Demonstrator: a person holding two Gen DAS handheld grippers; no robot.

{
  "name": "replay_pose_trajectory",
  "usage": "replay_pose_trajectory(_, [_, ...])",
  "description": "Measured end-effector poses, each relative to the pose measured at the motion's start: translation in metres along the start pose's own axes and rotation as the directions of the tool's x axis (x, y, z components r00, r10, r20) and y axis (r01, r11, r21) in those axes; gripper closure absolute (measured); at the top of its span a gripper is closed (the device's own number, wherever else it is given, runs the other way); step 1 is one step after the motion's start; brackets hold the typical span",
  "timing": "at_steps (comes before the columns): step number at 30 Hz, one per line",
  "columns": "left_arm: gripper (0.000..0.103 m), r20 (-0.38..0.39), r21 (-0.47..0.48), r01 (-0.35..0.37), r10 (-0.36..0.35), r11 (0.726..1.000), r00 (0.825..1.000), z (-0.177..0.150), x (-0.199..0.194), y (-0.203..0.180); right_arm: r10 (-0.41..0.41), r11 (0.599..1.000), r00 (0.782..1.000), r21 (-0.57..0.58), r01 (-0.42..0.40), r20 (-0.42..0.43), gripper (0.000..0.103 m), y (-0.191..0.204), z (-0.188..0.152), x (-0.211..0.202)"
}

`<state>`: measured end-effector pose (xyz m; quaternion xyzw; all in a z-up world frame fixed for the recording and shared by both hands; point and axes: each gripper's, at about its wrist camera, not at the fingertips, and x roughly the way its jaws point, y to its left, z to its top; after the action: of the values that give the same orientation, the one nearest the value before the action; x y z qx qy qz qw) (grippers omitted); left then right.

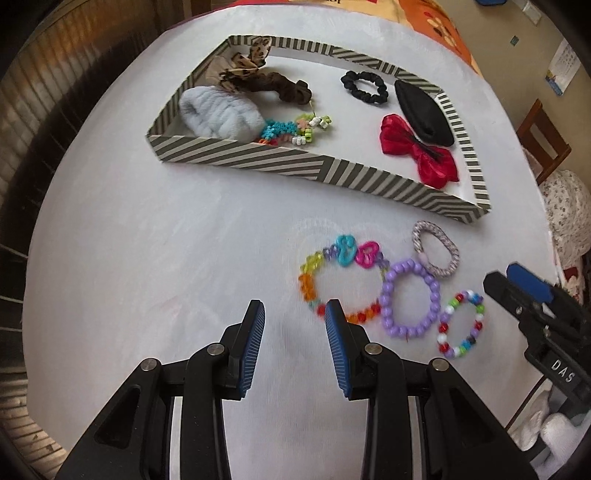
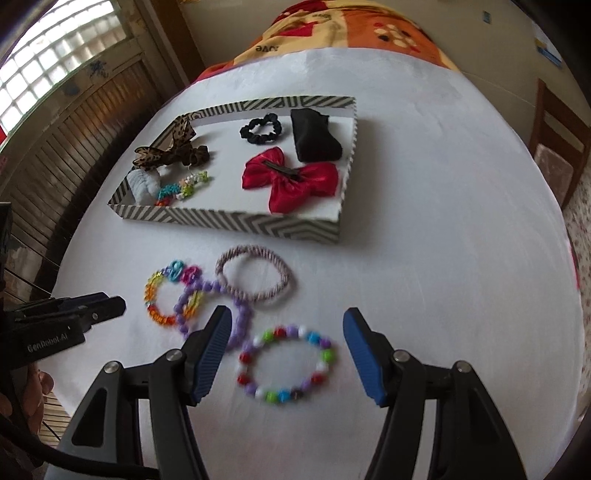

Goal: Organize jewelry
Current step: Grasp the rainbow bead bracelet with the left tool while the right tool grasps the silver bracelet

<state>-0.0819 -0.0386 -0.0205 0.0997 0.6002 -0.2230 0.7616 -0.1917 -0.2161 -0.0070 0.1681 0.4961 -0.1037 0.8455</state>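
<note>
A striped tray (image 1: 236, 158) (image 2: 236, 221) on the white table holds hair ties, a red bow (image 1: 417, 151) (image 2: 291, 177) and a beaded piece. In front of it lie a rainbow bracelet (image 1: 310, 284) (image 2: 155, 295), a purple bead bracelet (image 1: 410, 299) (image 2: 240, 321), a striped hair band (image 1: 437, 247) (image 2: 255, 280) and a multicolour bead bracelet (image 1: 461, 325) (image 2: 288, 363). My left gripper (image 1: 295, 314) (image 2: 107, 306) is open and empty, its right finger over the rainbow bracelet's edge. My right gripper (image 2: 284, 325) (image 1: 517, 280) is open around the multicolour bracelet, just above it.
The white table (image 1: 147, 258) (image 2: 443, 258) has a patterned cloth (image 2: 351, 26) at its far end. A wooden chair (image 2: 557, 147) stands to the right. A slatted wall and window (image 2: 55, 74) are on the left.
</note>
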Motion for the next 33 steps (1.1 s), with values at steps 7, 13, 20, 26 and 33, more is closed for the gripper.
replay_pose_trajectory(7, [0.077,-0.02,0.031,-0.079,0.079,0.996,0.997,0.012,0.02,-0.007,-0.004,0.997,0.999,-0.075,0.0,-0.051,0.04,0.001,0.024,0.04])
replay_pose_trajectory(13, [0.077,-0.015,0.051,-0.103,0.104,0.993,0.994,0.018,0.028,-0.011,-0.029,0.989,0.998,-0.146,0.021,-0.059,0.063,0.006,0.027,0.058])
replay_pose_trajectory(20, [0.102,-0.005,0.044,0.005,-0.004,0.999,1.0,0.024,0.029,-0.011,0.007,0.988,0.999,-0.153,-0.015,-0.052,0.095,0.003,0.028,0.057])
replay_pose_trajectory(26, [0.103,0.056,0.054,0.068,-0.071,0.996,0.996,0.03,-0.006,-0.004,0.062,0.993,0.998,-0.105,-0.061,0.0,0.095,-0.007,0.029,0.02])
replay_pose_trajectory(33, [0.103,0.147,0.082,0.08,-0.091,0.993,0.985,0.052,-0.058,-0.008,0.086,0.992,0.994,-0.099,-0.079,0.07,0.095,-0.005,0.041,-0.02])
